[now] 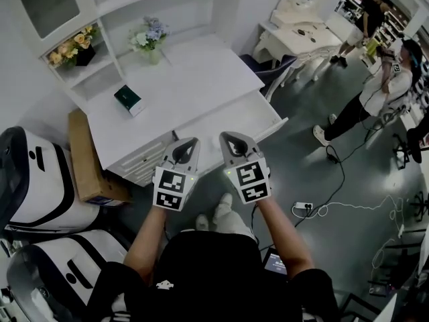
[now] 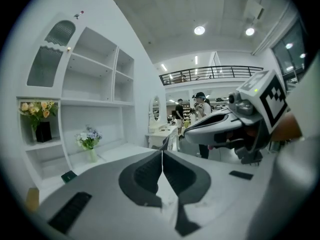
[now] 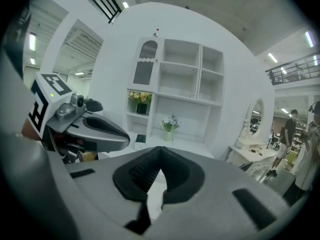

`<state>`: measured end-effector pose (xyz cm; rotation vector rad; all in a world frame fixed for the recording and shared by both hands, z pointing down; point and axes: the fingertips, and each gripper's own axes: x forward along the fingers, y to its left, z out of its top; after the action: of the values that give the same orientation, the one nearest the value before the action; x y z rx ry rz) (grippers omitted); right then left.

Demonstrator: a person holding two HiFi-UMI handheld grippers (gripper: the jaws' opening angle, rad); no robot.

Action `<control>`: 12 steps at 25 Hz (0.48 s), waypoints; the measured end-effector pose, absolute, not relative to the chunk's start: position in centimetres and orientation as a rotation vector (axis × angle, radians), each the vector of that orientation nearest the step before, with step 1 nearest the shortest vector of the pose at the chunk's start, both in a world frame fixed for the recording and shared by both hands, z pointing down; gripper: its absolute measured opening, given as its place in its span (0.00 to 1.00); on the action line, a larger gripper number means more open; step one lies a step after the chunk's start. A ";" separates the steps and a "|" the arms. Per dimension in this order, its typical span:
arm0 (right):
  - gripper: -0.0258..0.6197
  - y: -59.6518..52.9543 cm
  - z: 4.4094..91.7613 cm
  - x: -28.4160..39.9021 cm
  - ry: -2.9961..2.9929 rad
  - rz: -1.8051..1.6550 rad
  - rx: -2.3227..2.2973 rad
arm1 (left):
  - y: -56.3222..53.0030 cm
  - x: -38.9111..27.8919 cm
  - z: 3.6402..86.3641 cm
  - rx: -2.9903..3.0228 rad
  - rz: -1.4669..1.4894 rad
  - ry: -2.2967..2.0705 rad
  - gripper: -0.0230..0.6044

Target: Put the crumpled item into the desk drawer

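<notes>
1. The left claw [image 1: 190, 143], grey-and-white plastic with a black-and-white marker cube, is held in the air in front of the white wooden surface [image 1: 194, 79]. Its own view shows its dark pads [image 2: 145, 174] pressed together along one thin line, with nothing between them.
2. The right claw [image 1: 228, 138], of the same build, hangs just beside the left one at about the same height. Its jaws are closed as well, tips meeting, and it is empty.
3. The wide white drawer [image 1: 234, 123] looks pulled out from under the front edge of the surface, just ahead of both claws. The crumpled item cannot be made out in any view.
4. A small dark green book [image 1: 129, 99] lies near the left end of the surface. A pale vase of blue-white flowers [image 1: 151, 42] stands at the back.
5. A black pot of yellow and orange flowers [image 1: 75, 45] sits on the white shelf to the left.
6. A brown cardboard box [image 1: 87, 159] stands on the grey floor against the left end of the surface.
7. A person in a white top [image 1: 382, 92] stands well apart at the right. A white power strip [image 1: 303, 206] lies on the floor.
</notes>
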<state>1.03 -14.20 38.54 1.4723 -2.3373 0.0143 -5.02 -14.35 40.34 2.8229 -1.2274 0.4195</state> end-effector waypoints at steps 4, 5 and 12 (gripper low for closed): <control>0.04 -13.2 36.4 1.0 -2.367 -0.026 1.512 | -13.8 -5.2 38.6 2.848 0.375 -1.248 0.05; 0.04 -13.0 35.8 1.1 -2.375 -0.034 1.523 | -13.7 -5.2 38.2 2.853 0.364 -1.251 0.05; 0.04 -12.1 33.0 2.6 -2.398 -0.091 1.574 | -13.1 -4.4 35.5 2.857 0.295 -1.254 0.05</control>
<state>2.55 -12.12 33.00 1.5738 -2.3980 -0.0908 -4.37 -13.06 35.46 2.8570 -1.2537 0.2948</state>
